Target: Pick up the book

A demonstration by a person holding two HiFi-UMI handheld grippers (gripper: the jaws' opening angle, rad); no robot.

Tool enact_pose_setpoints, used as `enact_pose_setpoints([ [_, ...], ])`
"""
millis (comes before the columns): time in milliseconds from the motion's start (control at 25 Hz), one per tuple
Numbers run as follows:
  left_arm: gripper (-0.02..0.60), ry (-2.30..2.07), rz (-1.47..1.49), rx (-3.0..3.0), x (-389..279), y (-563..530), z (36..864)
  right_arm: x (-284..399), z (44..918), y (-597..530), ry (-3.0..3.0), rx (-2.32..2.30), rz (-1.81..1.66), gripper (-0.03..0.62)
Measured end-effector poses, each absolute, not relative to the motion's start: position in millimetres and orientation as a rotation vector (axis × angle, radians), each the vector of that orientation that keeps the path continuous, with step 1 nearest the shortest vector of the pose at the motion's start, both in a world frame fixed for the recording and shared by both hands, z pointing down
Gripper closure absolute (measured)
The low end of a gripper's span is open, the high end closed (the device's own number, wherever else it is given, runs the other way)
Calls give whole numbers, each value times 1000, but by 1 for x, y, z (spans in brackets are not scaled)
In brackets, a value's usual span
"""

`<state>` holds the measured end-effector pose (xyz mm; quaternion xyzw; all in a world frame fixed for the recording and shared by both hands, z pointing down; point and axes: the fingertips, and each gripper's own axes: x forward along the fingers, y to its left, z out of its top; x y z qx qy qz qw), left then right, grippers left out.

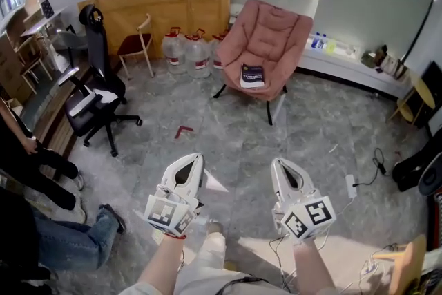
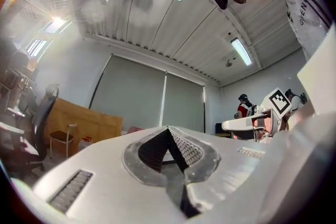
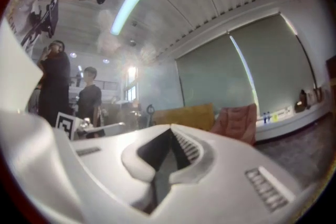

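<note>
The book (image 1: pixel 253 75) is seen lying on the seat of the pink armchair (image 1: pixel 273 34), at the upper centre of the frame. The left hand-held gripper (image 1: pixel 196 159) and the right hand-held gripper (image 1: pixel 278 164) are held closed and empty at the lower centre, well apart from it.

Pink armchair (image 1: pixel 266 38) upper centre, on grey floor (image 1: pixel 318 141). Water jugs (image 1: pixel 186 50) just left of it, before a cardboard sheet (image 1: pixel 166 7). Black office chair (image 1: pixel 97 90) at left. White power strip (image 1: pixel 351 184) lower right.
</note>
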<state>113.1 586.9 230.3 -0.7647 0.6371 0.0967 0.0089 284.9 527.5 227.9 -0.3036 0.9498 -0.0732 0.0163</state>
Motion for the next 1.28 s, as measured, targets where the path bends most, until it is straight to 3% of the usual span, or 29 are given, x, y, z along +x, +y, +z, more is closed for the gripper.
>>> enact_pose_setpoints([
  [480,574,1872,299,-2503,103,476,240,215,248,450,2926,-1037,-264,580],
  [1280,574,1833,281,-2595,84,403,281,159,281,390,2916,-1131,-255,580],
])
